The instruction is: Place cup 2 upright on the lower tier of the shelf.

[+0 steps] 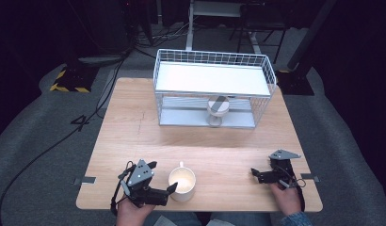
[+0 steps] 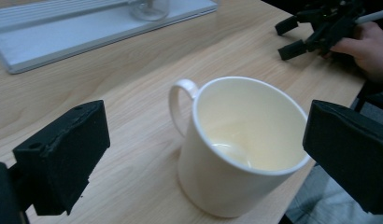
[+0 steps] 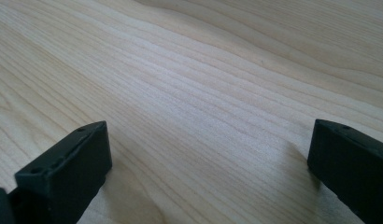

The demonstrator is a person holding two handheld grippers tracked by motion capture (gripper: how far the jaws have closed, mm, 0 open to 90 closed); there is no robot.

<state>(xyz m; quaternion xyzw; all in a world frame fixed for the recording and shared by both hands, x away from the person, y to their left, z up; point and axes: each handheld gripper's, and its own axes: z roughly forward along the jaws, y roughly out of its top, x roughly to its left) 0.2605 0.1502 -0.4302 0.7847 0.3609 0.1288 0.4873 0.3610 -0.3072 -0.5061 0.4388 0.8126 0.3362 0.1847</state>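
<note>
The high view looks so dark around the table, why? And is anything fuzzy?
High view: light falls on the pale wooden table, the floor beyond stays dark. Left gripper view: the white ceramic mug is sharp, the black tongs' edges soft. Right gripper view: far wood grain blurs.

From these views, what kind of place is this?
Probably a lab or recording workspace, not a kitchen: a lone wooden table on grey carpet, cables trailing over the floor, dark equipment stands behind, with a staged white mug and wire rack.

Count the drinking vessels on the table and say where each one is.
2. A white mug stands at the near edge beside the left tongs; a glass stands on the lower shelf of the wire rack.
</note>
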